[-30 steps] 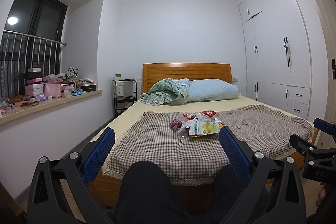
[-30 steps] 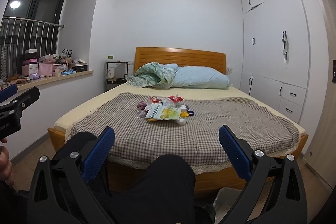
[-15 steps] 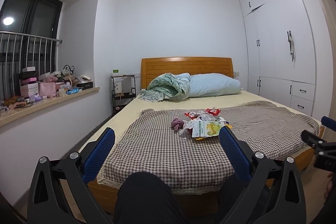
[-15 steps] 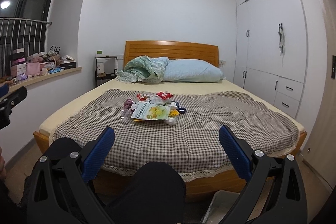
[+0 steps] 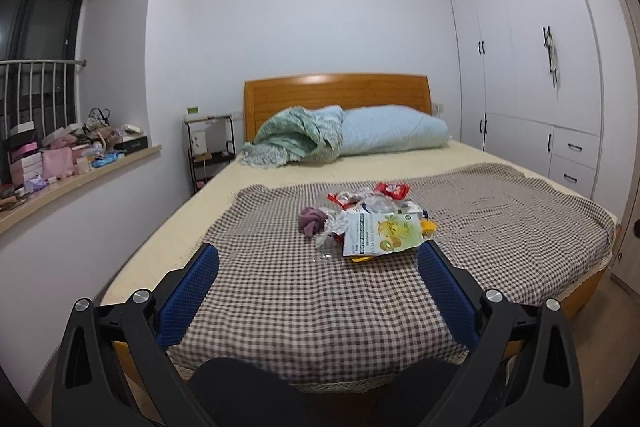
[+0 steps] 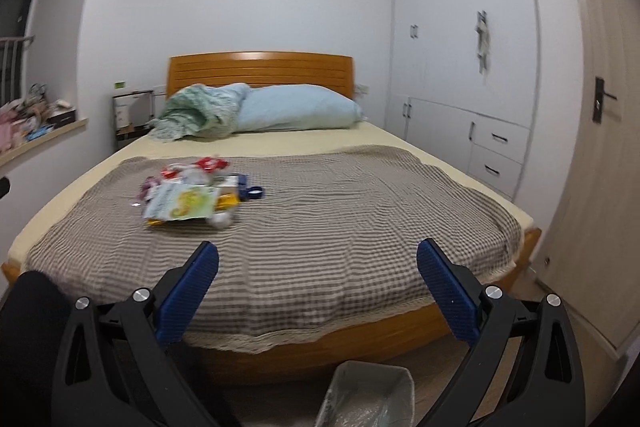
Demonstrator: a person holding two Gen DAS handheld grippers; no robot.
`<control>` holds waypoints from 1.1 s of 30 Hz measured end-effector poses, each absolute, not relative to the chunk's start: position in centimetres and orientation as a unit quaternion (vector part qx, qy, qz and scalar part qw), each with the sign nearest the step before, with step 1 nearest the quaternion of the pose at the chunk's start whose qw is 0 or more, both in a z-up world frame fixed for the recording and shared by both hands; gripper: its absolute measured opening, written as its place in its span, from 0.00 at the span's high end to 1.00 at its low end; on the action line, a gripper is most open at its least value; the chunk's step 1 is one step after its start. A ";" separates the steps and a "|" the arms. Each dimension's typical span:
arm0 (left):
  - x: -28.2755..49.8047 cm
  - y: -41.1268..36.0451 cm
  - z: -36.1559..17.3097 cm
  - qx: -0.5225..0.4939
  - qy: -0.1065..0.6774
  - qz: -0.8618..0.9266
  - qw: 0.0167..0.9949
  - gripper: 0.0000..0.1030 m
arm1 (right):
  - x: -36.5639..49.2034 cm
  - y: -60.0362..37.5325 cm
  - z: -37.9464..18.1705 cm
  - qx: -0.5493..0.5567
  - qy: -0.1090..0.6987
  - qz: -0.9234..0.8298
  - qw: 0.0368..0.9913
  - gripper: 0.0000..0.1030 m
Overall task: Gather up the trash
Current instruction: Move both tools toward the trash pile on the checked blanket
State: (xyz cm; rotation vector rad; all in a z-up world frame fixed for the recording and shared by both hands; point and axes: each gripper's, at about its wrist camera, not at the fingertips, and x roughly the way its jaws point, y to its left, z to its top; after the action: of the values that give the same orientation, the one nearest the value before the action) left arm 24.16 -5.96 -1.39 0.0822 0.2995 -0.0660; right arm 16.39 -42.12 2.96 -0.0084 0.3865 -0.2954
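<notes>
Even, slightly dim indoor light fills both views — it falls from above, leaving a pale glare streak on the headboard (image 5: 336, 81) far ahead of the jaws and only soft shadows. The left wrist view is sharp, while the right wrist view is smeared by motion blur, so the checks of the blanket (image 6: 320, 227) between and beyond the jaws run into stripes. Fisheye distortion bows the wardrobe (image 6: 460, 67) and walls outward — both frames darken to black at the corners.
</notes>
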 end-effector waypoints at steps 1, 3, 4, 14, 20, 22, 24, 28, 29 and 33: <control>24.9 -6.4 -1.5 0.041 0.151 -0.030 0.987 0.07 | 16.9 -43.1 2.9 0.000 0.195 -0.150 0.969 0.08; 26.4 -7.0 -2.0 0.042 0.157 -0.021 0.986 0.07 | 17.8 -44.5 3.0 0.007 0.200 -0.157 0.967 0.08; 27.4 -7.4 -2.3 0.041 0.164 -0.017 0.985 0.07 | 18.2 -45.2 3.0 0.012 0.200 -0.159 0.967 0.08; 34.2 -10.7 -4.0 0.062 0.196 0.003 0.979 0.07 | 23.1 -49.9 1.8 0.025 0.200 -0.163 0.966 0.08; 38.6 -12.1 -5.4 0.066 0.212 0.015 0.975 0.07 | 26.6 -51.5 0.9 0.000 0.208 -0.162 0.965 0.08; 40.0 -12.6 -6.1 0.069 0.224 0.015 0.972 0.07 | 27.4 -52.1 0.6 0.003 0.210 -0.159 0.965 0.08; 41.4 -13.2 -6.7 0.072 0.232 0.012 0.970 0.07 | 28.4 -52.7 0.1 0.010 0.215 -0.153 0.964 0.08; 44.0 -13.9 -7.9 0.073 0.238 0.020 0.968 0.07 | 30.9 -53.6 -1.0 0.020 0.233 -0.140 0.962 0.08; 44.7 -13.8 -8.3 0.069 0.241 0.023 0.968 0.07 | 31.6 -53.7 -1.3 0.022 0.237 -0.136 0.962 0.08; 47.3 -13.4 -9.9 0.055 0.258 0.033 0.964 0.07 | 34.5 -53.7 -2.4 0.035 0.256 -0.121 0.958 0.08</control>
State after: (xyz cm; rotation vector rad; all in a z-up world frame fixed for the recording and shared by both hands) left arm 47.34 -13.43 -9.92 0.1121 0.5220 0.0676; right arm 34.49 -53.73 -2.42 0.0701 0.5197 -0.2461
